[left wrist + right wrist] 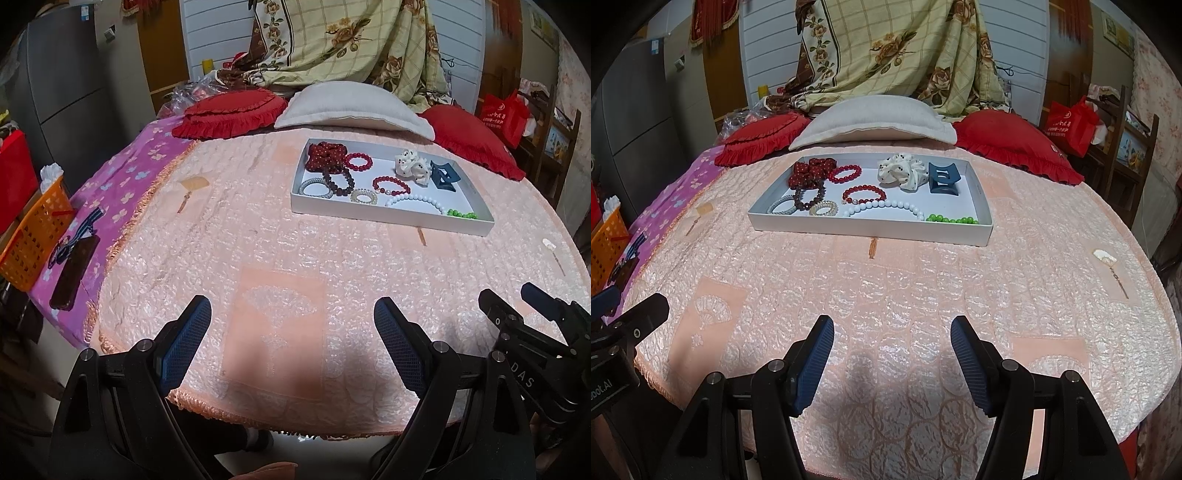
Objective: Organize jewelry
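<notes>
Holding both grippers low over the near edge of the peach bedspread, I keep my left gripper and right gripper spread wide, nothing between the pads. Well ahead, the white tray holds bracelets, a scrunchie and a blue claw clip.

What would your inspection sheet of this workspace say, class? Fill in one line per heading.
Surface: pink quilted bedspread, fringed edge.
Job's things: white tray holding bead bracelets, white bead string, green beads, spotted scrunchie, blue hair claw.
Clutter: orange basket, phone on purple blanket.
Grippers: left gripper and right gripper open, empty, short of the tray.
Cables: nothing seen.
Surroundings: pillows, floral quilt, red bag.
</notes>
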Demonstrator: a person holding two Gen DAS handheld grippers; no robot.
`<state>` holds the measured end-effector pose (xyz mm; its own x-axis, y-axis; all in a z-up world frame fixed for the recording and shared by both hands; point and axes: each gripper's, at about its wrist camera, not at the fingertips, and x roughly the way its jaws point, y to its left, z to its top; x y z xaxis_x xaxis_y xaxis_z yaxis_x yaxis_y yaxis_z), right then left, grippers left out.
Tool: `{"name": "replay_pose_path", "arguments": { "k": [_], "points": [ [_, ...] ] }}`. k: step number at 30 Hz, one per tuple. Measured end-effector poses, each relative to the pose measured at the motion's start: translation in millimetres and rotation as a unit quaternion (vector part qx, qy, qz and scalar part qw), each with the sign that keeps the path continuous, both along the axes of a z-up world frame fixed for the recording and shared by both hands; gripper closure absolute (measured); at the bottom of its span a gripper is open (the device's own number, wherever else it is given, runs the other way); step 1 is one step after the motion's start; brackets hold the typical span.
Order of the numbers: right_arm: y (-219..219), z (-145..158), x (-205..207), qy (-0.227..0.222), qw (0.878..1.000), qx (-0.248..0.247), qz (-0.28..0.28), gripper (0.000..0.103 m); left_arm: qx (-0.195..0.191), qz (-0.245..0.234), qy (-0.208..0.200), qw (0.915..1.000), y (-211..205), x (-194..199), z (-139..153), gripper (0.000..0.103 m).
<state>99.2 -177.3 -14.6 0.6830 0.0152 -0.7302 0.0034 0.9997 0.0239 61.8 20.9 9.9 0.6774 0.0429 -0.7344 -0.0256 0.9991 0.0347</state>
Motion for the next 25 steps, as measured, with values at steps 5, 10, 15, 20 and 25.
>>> {"name": "replay_pose_path", "arguments": {
  "k": [5, 10, 15, 20, 25],
  "points": [
    [1.6, -1.2, 0.6, 0.002, 1.0, 0.0, 0.002, 0.039, -0.003, -0.002, 0.005, 1.0, -0.3, 2.4, -1.4, 0.013],
    [3.0, -1.8, 0.9, -0.001, 1.0, 0.001, 0.005, 0.039, 0.0, -0.004, 0.009, 0.9999, -2.3, 3.6, -3.7, 0.013],
    [2.3, 0.9, -1.0, -0.014, 1.0, 0.01, 0.004, 0.039, 0.003, -0.005, 0.017, 0.9998, -4.2, 6.0, -6.5, 0.013],
    [4.8, 2.6, -3.0, -0.023, 1.0, 0.006, 0.005, 0.036, 0.007, 0.0, 0.012, 0.9999, -0.7, 9.1, -6.1, 0.013],
    [8.7, -3.8, -0.8, -0.013, 1.0, 0.008, 0.014, 0.035, 0.008, 0.001, 0.014, 0.9999, 1.2, 10.3, -9.0, 0.013]
  ]
}}
